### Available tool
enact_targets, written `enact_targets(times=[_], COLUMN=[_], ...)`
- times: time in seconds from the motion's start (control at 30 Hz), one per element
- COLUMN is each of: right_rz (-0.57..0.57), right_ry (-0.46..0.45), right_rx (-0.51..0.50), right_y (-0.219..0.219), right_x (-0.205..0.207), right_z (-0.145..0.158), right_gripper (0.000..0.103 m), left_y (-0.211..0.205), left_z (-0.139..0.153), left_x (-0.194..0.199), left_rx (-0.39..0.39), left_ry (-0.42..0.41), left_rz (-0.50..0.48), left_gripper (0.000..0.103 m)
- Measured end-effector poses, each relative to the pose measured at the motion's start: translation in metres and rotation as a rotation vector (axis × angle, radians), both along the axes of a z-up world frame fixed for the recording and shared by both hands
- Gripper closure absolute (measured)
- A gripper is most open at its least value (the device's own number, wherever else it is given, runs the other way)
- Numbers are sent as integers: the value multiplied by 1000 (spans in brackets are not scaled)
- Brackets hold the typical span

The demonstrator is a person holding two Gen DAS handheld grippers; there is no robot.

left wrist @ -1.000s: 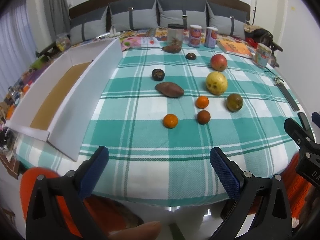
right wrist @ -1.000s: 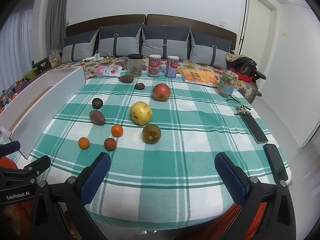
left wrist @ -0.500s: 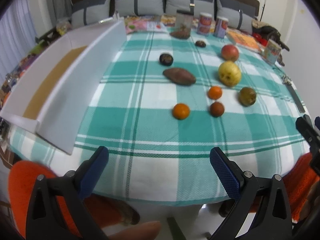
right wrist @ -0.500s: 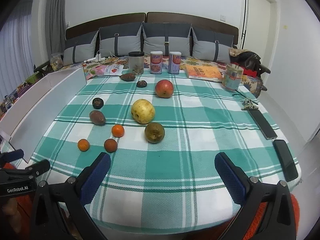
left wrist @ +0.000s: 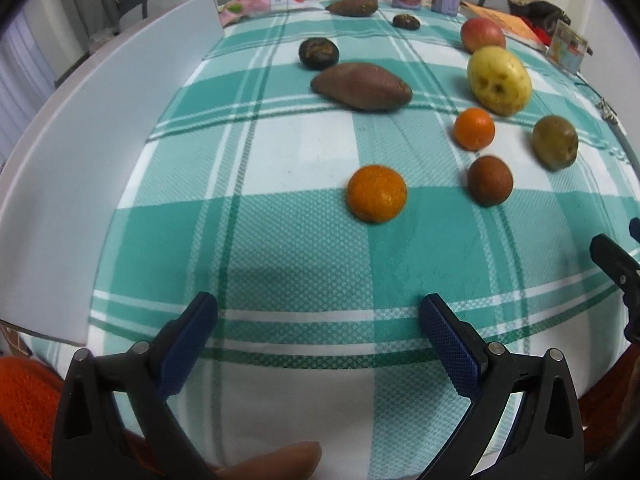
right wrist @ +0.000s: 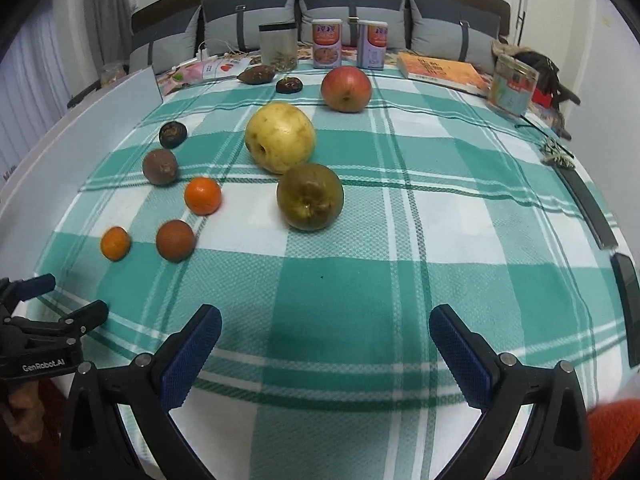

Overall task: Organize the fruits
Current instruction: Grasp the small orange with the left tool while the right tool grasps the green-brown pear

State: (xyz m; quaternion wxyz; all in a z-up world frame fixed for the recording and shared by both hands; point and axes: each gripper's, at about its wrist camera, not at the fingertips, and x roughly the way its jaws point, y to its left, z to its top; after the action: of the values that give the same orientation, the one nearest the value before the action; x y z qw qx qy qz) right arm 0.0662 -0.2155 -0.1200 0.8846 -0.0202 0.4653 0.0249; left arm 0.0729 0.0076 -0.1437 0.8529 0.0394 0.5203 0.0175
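Fruits lie loose on a green plaid tablecloth (left wrist: 304,248). My left gripper (left wrist: 318,314) is open and empty, just short of a small orange (left wrist: 376,199). Beyond it are a brown round fruit (left wrist: 489,180), a second orange (left wrist: 473,128), a sweet potato (left wrist: 361,86), a yellow pear (left wrist: 499,80), a greenish-brown pear (left wrist: 555,142), a dark fruit (left wrist: 318,53) and a red apple (left wrist: 482,35). My right gripper (right wrist: 325,326) is open and empty, short of the greenish-brown pear (right wrist: 310,196); the yellow pear (right wrist: 280,137) and red apple (right wrist: 346,89) lie behind it.
A white tray (left wrist: 80,152) with tall walls runs along the table's left side. Jars and cans (right wrist: 327,43), a book (right wrist: 442,70) and a small tin (right wrist: 513,84) stand at the far edge. Keys (right wrist: 557,154) and dark flat devices (right wrist: 588,204) lie at the right edge.
Both grippers have moved forward over the table toward the fruits, the left one farther and lower. Jaws stay open. No fruit has moved.
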Motion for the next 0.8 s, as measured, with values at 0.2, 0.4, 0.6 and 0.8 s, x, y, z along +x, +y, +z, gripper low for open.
enact_targets(times=[0.2,0.4,0.6,0.8], right_rz=[10,9,-12,0], right_ry=[66,20,-3,27], right_rx=[-13,-13,-8,-3], right_y=[3,3,4,3], right_x=[2,-2,-5,-1], right_z=[-23,-25,-25,-23], right_gripper=[0,0,0,0], left_y=[5,10,16,26], left_z=[-1,-3,-4,20], left_x=[-6,-1,-2,14], left_rx=[-44,-70,-91,-228], left_ry=[-14,-8,-31,-68], left_rz=[3,-16,-62,-141], left_gripper=[0,0,0,3])
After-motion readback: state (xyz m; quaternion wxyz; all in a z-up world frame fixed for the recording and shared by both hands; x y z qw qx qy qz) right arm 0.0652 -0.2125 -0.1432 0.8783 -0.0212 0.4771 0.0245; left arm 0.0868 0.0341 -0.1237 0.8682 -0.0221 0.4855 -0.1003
